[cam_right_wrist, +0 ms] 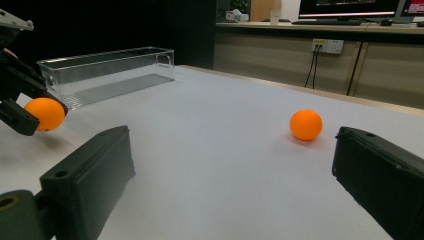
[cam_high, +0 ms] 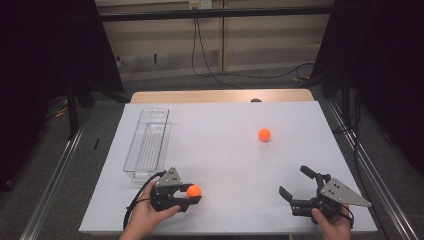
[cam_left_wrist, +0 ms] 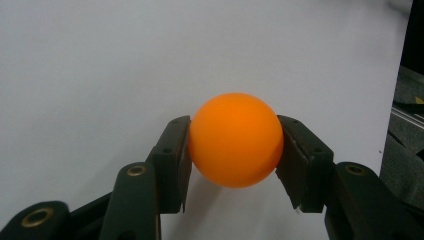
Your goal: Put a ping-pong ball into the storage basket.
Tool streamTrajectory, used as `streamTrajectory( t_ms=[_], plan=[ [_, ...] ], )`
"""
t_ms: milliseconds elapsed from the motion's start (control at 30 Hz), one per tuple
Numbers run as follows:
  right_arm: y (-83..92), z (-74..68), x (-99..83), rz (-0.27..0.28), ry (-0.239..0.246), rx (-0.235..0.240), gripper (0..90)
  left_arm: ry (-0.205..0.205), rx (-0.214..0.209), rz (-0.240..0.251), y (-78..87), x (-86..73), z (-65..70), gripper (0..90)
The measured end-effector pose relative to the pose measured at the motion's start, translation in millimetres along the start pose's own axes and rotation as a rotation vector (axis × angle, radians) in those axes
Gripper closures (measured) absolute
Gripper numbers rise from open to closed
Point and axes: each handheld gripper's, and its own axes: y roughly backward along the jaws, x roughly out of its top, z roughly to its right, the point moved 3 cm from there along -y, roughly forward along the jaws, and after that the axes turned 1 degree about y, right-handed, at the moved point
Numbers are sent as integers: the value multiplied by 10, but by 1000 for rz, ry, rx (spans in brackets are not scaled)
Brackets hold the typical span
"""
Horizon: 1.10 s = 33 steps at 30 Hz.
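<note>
Okay, left claw (cam_high: 191, 192) pinches an orange ball (cam_high: 194, 190) just right of the clear bin's (cam_high: 146, 145) near end; right claw (cam_high: 298, 186) spread, second ball (cam_high: 264, 134) well right of bin, bare worktop (cam_high: 220, 150) between.

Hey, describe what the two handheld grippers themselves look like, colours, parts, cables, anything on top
Both grippers are black, each with two blocky flat-faced jaws on jointed arms with brass-coloured pivots. The left gripper and the right gripper each carry a grey three-cornered plate with small dark holes on top. A black cable loops from the left one. The forearms show no sleeves.
</note>
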Motion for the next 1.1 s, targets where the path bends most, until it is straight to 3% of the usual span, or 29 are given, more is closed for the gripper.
streamTrajectory(
  t_ms=[1100],
  plan=[
    [9, 5, 3, 3, -6, -3, 24, 32, 29, 4, 103, 175, -67, 509]
  ],
)
